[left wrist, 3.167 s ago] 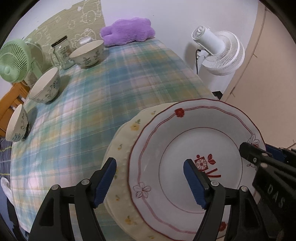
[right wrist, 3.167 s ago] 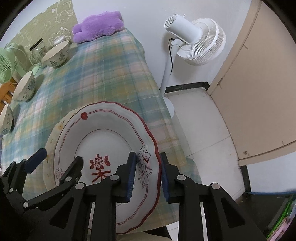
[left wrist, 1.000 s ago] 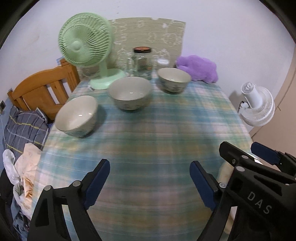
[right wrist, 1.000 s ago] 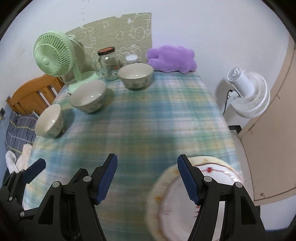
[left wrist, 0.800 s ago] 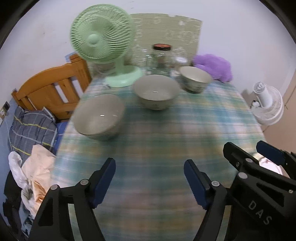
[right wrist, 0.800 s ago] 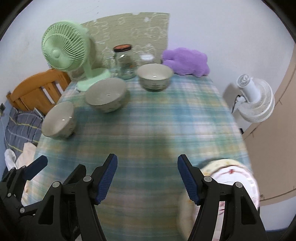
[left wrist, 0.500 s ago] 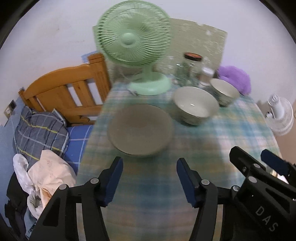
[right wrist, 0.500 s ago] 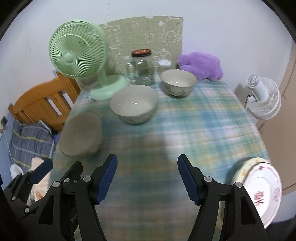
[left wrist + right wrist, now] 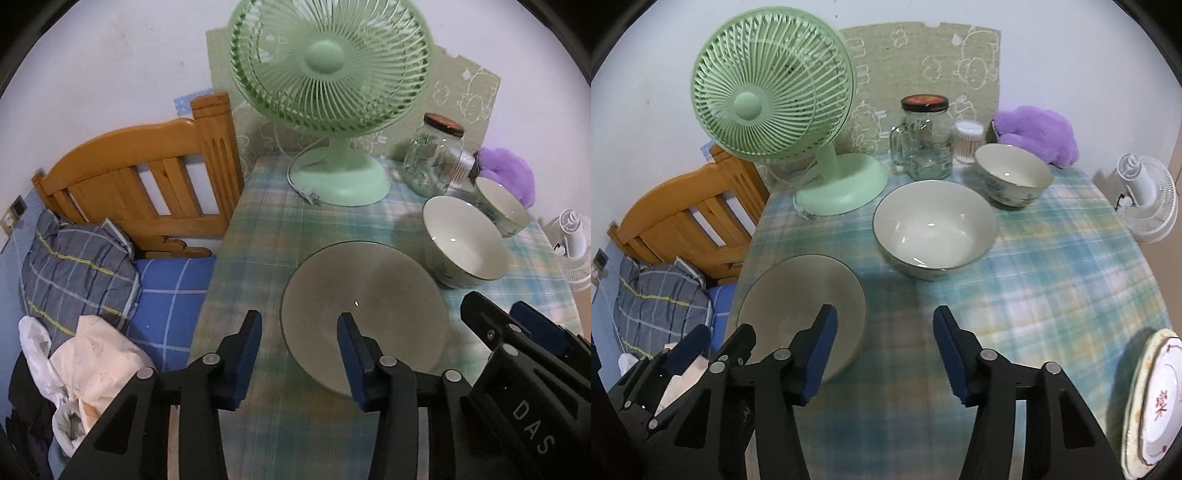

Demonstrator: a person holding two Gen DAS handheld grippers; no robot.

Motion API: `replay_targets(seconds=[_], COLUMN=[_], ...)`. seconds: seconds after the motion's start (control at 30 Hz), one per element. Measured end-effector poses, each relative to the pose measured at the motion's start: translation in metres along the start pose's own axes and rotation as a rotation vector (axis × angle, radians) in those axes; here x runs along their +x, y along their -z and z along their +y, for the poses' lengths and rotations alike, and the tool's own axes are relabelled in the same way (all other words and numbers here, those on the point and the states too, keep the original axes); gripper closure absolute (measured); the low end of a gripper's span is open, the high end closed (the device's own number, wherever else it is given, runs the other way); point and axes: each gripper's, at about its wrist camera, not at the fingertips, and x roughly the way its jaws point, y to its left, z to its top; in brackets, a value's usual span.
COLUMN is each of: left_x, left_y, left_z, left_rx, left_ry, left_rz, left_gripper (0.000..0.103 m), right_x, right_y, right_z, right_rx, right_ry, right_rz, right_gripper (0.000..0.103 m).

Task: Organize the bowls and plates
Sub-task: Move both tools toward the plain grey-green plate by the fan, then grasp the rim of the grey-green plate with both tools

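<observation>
1. Checked cloth (image 9: 1052, 266) in green and blue covers the table.
2. Three bowls sit in a row on it. The near bowl (image 9: 364, 317) is close to the left edge of the table, the middle bowl (image 9: 934, 236) is next to it, and the far bowl (image 9: 1014, 179) is by the back.
3. Left gripper (image 9: 299, 354) hangs over the near bowl's left rim. One finger is over the cloth and the other is over the inside of the bowl.
4. Its jaws have just been closing. They are now partly shut, with the rim between them, but the pads do not press on it.
5. Right gripper (image 9: 882, 350) is over the cloth, just right of the near bowl. Its left finger is in front of that bowl's right side.
6. Its jaws have just been closing too. They are about half open and hold nothing.
7. Two plates (image 9: 1156, 402) lie stacked at the near right edge of the table, well apart from the bowls.
8. At the back stand a green fan (image 9: 775, 103), a glass jar (image 9: 929, 138) and a purple plush (image 9: 1034, 131).
9. Left of the table is a wooden bed end (image 9: 147, 177) with a pillow (image 9: 74, 258).
10. A white fan (image 9: 1148, 197) stands on the floor to the right.
</observation>
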Motion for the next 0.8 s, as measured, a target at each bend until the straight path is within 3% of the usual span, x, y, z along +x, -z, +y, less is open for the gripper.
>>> replay_targets(seconds=[0.3, 0.4, 0.8], left_x=[0.049, 0.058, 0.065], left_y=[-0.011, -0.013, -0.02], left_z=[0.006, 0.005, 0.008], left_rx=[0.012, 0.028, 0.056], left_ry=[0.029, 0.03, 0.06], left_rz=[0.055, 0.072, 0.07], left_gripper=[0.074, 0.085, 0.086], right_x=[0.051, 0.063, 0.073], right_y=[-0.008, -0.008, -0.016], right_z=[0.016, 0.018, 0.031], right_rx=[-0.004, -0.001, -0.046], right_ry=[0.008, 0.012, 0.045], right_rz=[0.05, 0.077, 0.089], right_gripper=[0.067, 0.083, 0.086])
